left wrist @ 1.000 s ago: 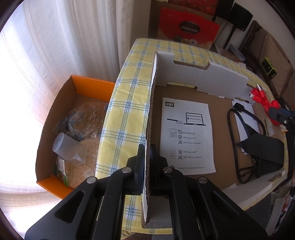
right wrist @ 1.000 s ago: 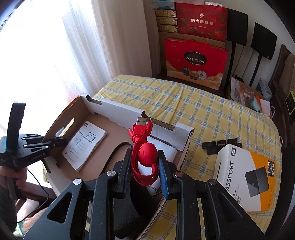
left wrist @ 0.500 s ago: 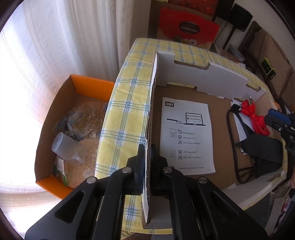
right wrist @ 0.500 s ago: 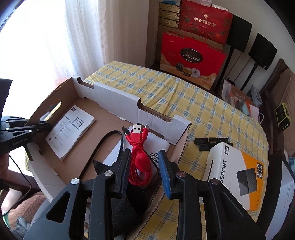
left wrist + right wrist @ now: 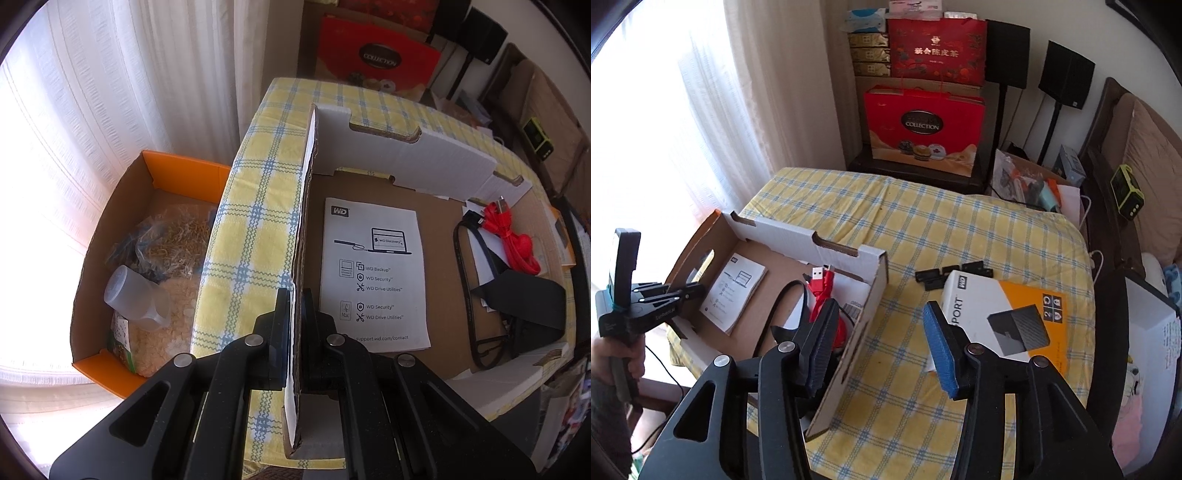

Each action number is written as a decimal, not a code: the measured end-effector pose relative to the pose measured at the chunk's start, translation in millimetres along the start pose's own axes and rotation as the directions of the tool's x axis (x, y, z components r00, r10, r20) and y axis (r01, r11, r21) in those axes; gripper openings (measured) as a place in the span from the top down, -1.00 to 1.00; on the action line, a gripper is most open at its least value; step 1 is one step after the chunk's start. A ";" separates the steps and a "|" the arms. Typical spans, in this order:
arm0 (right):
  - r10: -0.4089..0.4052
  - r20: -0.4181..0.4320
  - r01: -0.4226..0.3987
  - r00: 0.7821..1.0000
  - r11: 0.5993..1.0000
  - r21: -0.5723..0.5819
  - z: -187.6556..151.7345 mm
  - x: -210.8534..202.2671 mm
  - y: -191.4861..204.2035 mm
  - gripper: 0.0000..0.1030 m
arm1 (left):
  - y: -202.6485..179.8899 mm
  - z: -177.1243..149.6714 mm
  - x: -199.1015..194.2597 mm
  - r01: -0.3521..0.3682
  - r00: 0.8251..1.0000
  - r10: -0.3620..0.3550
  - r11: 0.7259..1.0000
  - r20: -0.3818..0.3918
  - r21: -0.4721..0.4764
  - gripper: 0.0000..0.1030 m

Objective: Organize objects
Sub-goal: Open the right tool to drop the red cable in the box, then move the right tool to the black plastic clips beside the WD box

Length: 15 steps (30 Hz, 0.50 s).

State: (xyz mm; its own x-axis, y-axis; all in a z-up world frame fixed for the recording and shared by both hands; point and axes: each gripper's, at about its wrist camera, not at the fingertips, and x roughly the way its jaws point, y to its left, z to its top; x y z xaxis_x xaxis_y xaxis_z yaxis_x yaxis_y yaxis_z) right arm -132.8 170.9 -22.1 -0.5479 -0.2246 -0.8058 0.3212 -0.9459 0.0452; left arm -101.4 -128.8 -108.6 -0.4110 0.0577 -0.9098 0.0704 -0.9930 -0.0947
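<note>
A shallow cardboard box (image 5: 436,147) (image 5: 846,254) lies on the yellow checked table. My left gripper (image 5: 293,314) is shut on the box's left wall (image 5: 301,258); it also shows in the right wrist view (image 5: 690,291). In the box lie a WD leaflet (image 5: 373,273) (image 5: 738,291), a coiled red USB cable (image 5: 509,236) (image 5: 823,291), a black cable (image 5: 465,280) and a black pouch (image 5: 528,306). My right gripper (image 5: 879,343) is open and empty above the box's right wall (image 5: 864,325). A WD Passport package (image 5: 1008,314) lies on the table to its right.
Small black clips (image 5: 942,275) lie beyond the package. An orange-edged carton (image 5: 122,258) with bags and a plastic cup (image 5: 136,299) sits below the table's left edge. Red gift bags (image 5: 923,129) and speakers (image 5: 1067,81) stand at the back.
My right gripper let go of the red cable, which now lies in the box, then opened wide and drew back to the right over the box's right wall. The left gripper stayed put.
</note>
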 end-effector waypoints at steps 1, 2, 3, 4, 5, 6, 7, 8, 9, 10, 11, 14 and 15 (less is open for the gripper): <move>-0.012 0.004 0.012 1.000 1.000 0.015 -0.8 -3.5 -7.8 -0.05 | 0.0 0.1 0.1 -0.001 1.000 0.001 1.000 0.000 0.001 0.91; -0.026 0.006 0.026 1.000 0.999 0.029 -1.6 -6.5 -16.1 -0.06 | -0.3 0.3 0.4 -0.003 1.000 0.003 1.000 0.000 0.002 0.91; -0.038 0.006 0.038 0.999 0.998 0.044 -2.6 -9.0 -23.9 -0.07 | -0.4 0.4 0.5 -0.003 1.000 0.003 1.000 0.001 0.002 0.91; -0.048 0.004 0.047 0.999 0.997 0.061 -4.0 -11.1 -30.8 -0.07 | -0.2 0.5 0.5 -0.002 1.000 0.002 1.000 0.001 0.002 0.91; -0.053 0.002 0.053 0.999 0.996 0.078 -4.8 -13.1 -39.4 -0.07 | -0.6 0.5 0.4 -0.001 1.000 0.001 1.000 0.001 0.002 0.91; -0.057 0.002 0.056 0.998 0.994 0.096 -5.7 -14.6 -46.8 -0.07 | -0.2 0.5 0.5 0.000 1.000 0.000 1.000 0.001 0.001 0.91; -0.059 0.001 0.058 0.998 0.992 0.111 -6.4 -15.6 -53.6 -0.07 | -0.7 0.7 0.5 0.000 1.000 0.000 1.000 0.001 0.000 0.91; -0.060 -0.002 0.059 0.998 0.990 0.124 -7.2 -16.2 -60.0 -0.07 | -0.7 0.7 0.5 0.000 1.000 0.000 1.000 0.001 0.000 0.91; -0.062 -0.004 0.062 0.998 0.989 0.134 -7.4 -16.3 -65.9 -0.07 | -0.7 0.7 0.5 -0.002 1.000 0.002 1.000 0.001 0.001 0.91; -0.065 -0.007 0.065 0.998 0.988 0.143 -7.5 -15.9 -70.8 -0.07 | -0.5 0.7 0.5 -0.002 1.000 0.002 1.000 0.001 0.001 0.91; -0.064 -0.011 0.065 0.998 0.986 0.151 -7.4 -14.8 -75.3 -0.07 | -0.6 0.7 0.5 -0.001 1.000 0.001 1.000 0.000 0.000 0.91; -0.050 -0.024 0.054 0.998 0.983 0.176 -4.5 -10.2 -85.8 -0.07 | -0.7 0.7 0.4 -0.001 1.000 0.001 1.000 0.000 0.001 0.91; -0.049 -0.026 0.053 0.998 0.982 0.182 -2.6 -7.9 -89.2 -0.07 | -0.6 0.7 0.5 -0.001 1.000 0.001 1.000 0.001 0.002 0.91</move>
State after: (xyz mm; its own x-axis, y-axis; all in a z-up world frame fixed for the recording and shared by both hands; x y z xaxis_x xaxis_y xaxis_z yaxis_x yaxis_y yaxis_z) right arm -155.1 257.7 -21.3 -0.5423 -0.1720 -0.8224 0.1457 -0.9832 0.1096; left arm -102.2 -128.2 -108.7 -0.4116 0.0565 -0.9096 0.0693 -0.9933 -0.0930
